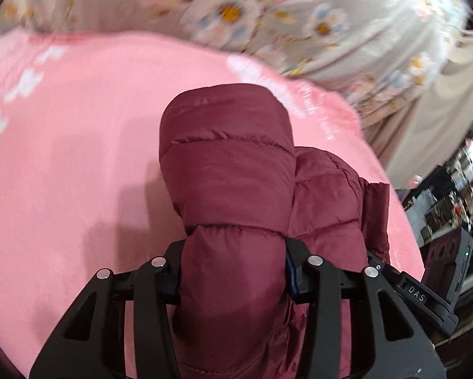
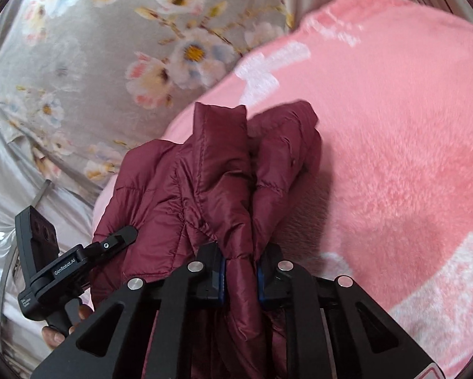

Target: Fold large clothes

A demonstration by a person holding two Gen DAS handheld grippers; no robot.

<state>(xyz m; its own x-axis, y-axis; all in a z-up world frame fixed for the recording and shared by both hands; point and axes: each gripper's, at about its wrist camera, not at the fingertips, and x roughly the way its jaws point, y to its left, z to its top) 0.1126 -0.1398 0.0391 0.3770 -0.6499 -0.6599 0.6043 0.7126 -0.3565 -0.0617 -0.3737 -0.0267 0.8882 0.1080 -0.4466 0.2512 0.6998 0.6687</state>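
Left claw (image 1: 233,284): clamping a puffy quilted roll of the jacket (image 1: 227,164).
Right claw (image 2: 241,279): pinching a thinner jacket fold.
Jacket: hanging bunched over the pink blanket (image 1: 72,164), long axis running forward from both claws.
Nearer: neither; both are gripping it.

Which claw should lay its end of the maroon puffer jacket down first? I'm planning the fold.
Probably left claw: its maroon quilted puffer jacket section looks smooth. The right claw pinches a bunched edge.
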